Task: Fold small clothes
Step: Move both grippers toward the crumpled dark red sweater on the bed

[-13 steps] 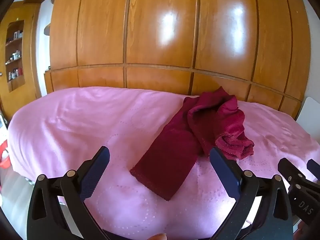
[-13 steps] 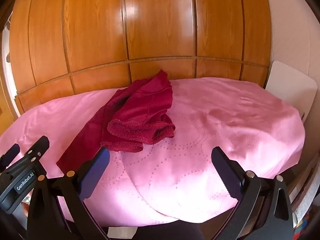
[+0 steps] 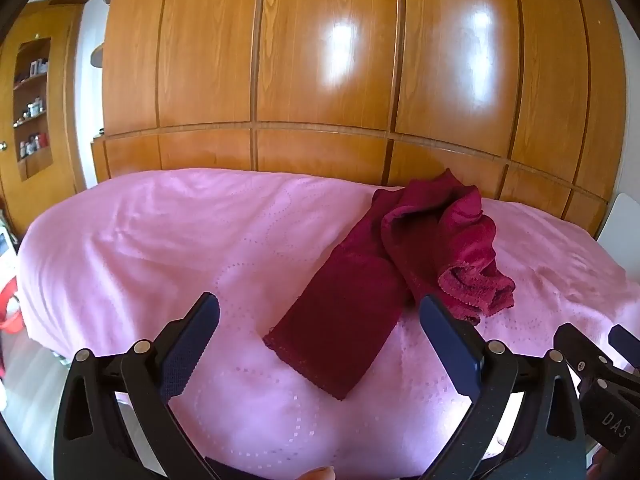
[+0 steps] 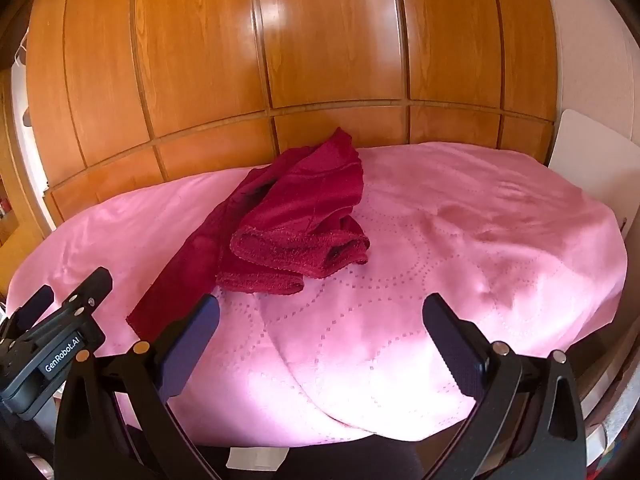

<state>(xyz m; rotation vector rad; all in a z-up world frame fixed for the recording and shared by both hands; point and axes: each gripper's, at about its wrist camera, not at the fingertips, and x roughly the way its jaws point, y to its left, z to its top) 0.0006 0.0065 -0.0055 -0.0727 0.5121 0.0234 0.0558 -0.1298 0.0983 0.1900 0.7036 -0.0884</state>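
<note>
A crumpled dark red garment point(image 3: 404, 264) lies on the pink bedspread point(image 3: 180, 248), one long flat part reaching toward me and the rest bunched at the far right. My left gripper point(image 3: 320, 344) hovers open just short of its near hem, with nothing between the fingers. In the right wrist view the same garment point(image 4: 296, 220) sits left of centre, and my right gripper point(image 4: 320, 340) stands open over bare pink bedspread point(image 4: 460, 240) to its right. The left gripper point(image 4: 56, 332) shows at that view's left edge.
A glossy wooden wardrobe point(image 3: 360, 80) rises directly behind the bed. A shelf niche with small bottles point(image 3: 34, 108) is at the far left. A white board point(image 4: 592, 160) stands at the bed's right end. The other gripper's body point(image 3: 600, 380) crosses the lower right corner.
Both views have shifted only slightly; the garment sits a touch further from the left fingers. Both grippers stay open and the garment lies as before.
</note>
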